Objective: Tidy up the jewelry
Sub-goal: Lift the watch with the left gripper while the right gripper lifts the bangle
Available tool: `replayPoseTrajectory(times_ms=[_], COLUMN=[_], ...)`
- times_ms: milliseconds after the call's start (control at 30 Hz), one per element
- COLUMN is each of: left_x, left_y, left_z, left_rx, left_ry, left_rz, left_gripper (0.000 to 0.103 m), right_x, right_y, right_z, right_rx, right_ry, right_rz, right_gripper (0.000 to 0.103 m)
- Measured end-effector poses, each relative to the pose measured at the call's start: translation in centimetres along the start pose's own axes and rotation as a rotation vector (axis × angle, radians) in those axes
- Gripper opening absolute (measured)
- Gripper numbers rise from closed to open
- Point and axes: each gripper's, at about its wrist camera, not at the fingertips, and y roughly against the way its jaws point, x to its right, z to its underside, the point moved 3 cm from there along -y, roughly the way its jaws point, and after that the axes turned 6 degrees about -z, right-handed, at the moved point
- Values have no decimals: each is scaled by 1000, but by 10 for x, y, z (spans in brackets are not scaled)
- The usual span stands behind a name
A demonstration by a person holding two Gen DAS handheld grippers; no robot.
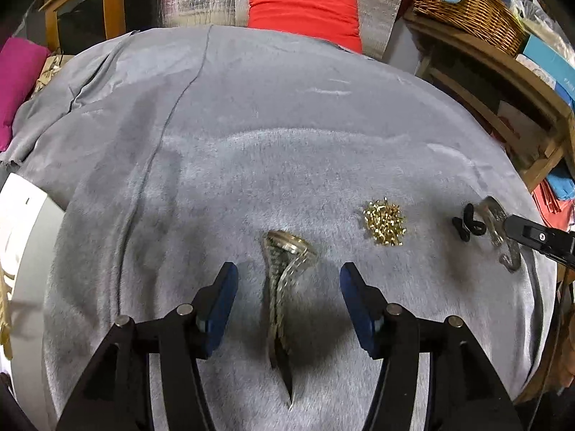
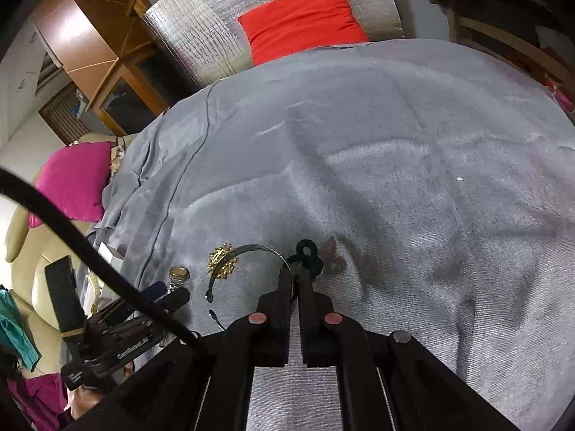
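A silver-gold wristwatch (image 1: 284,273) lies on the grey cloth (image 1: 269,125) between the fingers of my left gripper (image 1: 289,278), which is open around it. A gold brooch (image 1: 385,223) lies to its right. My right gripper (image 2: 295,274) is shut on a thin headband with a black bow (image 2: 306,255), held at the band next to the bow. The headband (image 1: 497,231) also shows at the right edge of the left wrist view. The brooch (image 2: 221,261) and the watch (image 2: 178,276) lie left of the right gripper.
A white box (image 1: 21,222) stands at the cloth's left edge. A red cushion (image 1: 305,9) and silver foil panel stand behind the table. A wicker basket (image 1: 467,3) sits on a wooden shelf at the right. A pink cushion (image 2: 75,179) lies at the left.
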Motion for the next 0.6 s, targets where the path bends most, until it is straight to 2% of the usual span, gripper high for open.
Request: replayPoseTrajectory(times_ms=[33,67,167,333,600], left_x=[1,3,6,3,-3], left_y=[-2,-2,-4,-1,16], left_z=[-1,-1,-1,-2,2], left_rx=[4,10,21,37,49], left_ry=[0,-2,-19,-9,24], left_rz=[-3,-11,-43,-38,21], left_gripper=[60,54,29,12,9], right_x=[1,2,5,5,-4], right_y=[0,1,3,4,1], right_z=[0,0,-1,-1,-1], right_rx=[-1,-1,4,5,3], right_ry=[-2,-3,-8,-9,5], right_rz=[-1,-2,-1,-4,-14], right_gripper=[4,4,4,4,4])
